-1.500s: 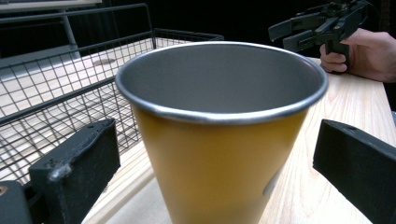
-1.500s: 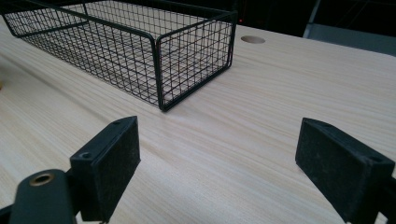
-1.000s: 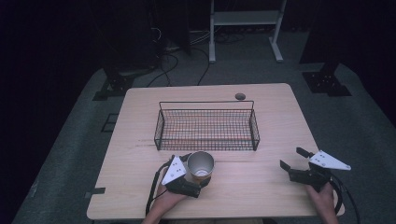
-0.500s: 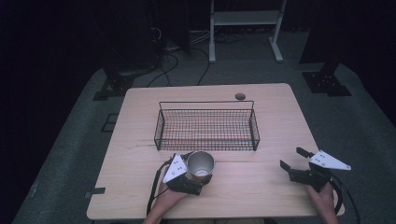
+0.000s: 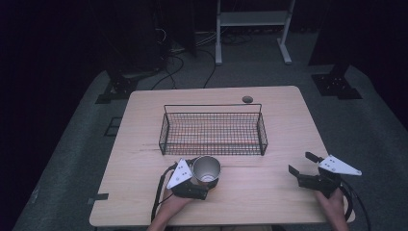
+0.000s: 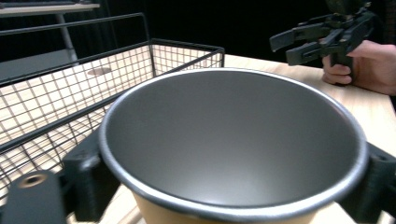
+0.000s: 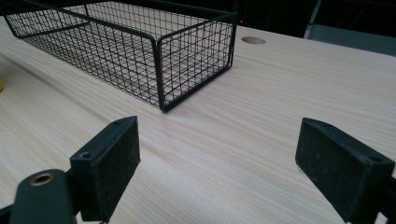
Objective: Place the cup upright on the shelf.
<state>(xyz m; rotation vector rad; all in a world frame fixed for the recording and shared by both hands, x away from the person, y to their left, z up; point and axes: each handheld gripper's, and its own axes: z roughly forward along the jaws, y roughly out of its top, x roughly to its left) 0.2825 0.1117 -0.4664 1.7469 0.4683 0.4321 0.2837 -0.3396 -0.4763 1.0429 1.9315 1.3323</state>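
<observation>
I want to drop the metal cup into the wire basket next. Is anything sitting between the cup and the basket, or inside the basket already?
Nothing visible does. The round metal cup, held in the left tool, sits just in front of the black wire basket; only its near wall lies between them, and its floor looks bare.

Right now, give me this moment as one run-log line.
left gripper: shut on cup, upright, near basket front | right gripper: open, empty, over table | basket: empty

Blk wire-grid basket [image 5: 213, 133], pale wood-grain table [image 5: 279, 125], yellow cup [image 6: 154, 212] w/ grey inside.
</observation>
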